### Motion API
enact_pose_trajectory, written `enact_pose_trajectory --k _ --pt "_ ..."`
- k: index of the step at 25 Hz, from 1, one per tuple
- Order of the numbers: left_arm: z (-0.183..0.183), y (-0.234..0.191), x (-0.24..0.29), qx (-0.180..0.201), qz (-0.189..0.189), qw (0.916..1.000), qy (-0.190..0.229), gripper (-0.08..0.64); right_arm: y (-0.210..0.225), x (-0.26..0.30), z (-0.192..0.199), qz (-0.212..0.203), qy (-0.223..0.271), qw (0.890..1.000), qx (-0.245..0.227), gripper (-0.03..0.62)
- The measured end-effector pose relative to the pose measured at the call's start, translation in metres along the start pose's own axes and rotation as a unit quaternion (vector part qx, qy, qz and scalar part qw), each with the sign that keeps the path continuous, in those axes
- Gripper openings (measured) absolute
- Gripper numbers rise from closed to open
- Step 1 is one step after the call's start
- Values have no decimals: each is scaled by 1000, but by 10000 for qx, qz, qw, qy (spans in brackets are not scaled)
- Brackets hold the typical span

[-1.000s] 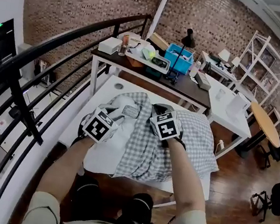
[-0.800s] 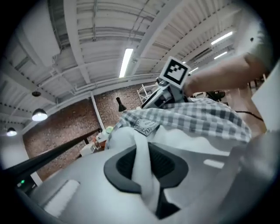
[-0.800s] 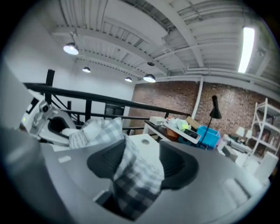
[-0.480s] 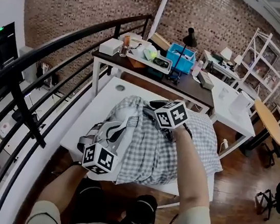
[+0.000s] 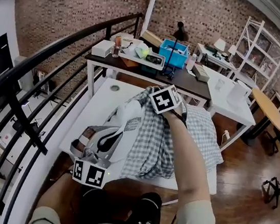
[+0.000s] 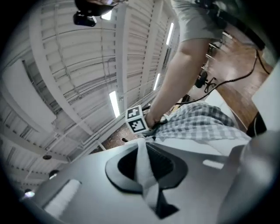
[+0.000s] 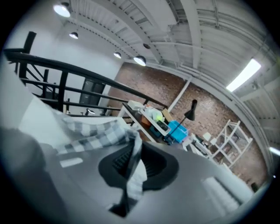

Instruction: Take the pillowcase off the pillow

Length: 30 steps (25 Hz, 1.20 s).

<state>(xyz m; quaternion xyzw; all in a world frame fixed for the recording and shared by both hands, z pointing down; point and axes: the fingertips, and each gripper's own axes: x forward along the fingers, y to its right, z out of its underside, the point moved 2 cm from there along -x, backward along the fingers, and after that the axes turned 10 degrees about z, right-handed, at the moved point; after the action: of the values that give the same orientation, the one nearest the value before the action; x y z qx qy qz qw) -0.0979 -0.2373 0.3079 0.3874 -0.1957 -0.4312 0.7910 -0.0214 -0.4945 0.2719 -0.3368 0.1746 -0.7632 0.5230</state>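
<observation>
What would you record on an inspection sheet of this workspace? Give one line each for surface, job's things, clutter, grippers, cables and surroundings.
Surface: white table, bare at its left side.
Job's things: white pillow partly out of the checked pillowcase.
Clutter: dark desk behind, with blue bin, white box and lamp.
Grippers: left gripper has just been closing and pinches the pillow's white fabric; right gripper is shut on the pillowcase.
Cables: thin black cable near the person's body.
Surroundings: black railing, brick wall, white shelving.
</observation>
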Motion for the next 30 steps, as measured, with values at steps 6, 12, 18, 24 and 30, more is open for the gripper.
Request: enact_pose_trajectory --k 6,12,18,24,30 --pt "36 -36 -5 -1030 -70 9947 5 26 36 18 76 527 -1075 9926 181 8" --pt "116 -28 49 -2311 456 9688 -764 44 24 11 96 207 -891 9951 367 16" --pt "114 -30 54 -2451 367 9668 -625 115 -1 -63 60 551 683 9953 407 137" --pt "85 -22 -7 -2539 312 9656 -458 217 -30 -174 67 553 1814 9718 1402 163" --pt "89 42 -51 -2825 780 9533 -733 308 -129 -222 102 -64 1690 9763 1350 163"
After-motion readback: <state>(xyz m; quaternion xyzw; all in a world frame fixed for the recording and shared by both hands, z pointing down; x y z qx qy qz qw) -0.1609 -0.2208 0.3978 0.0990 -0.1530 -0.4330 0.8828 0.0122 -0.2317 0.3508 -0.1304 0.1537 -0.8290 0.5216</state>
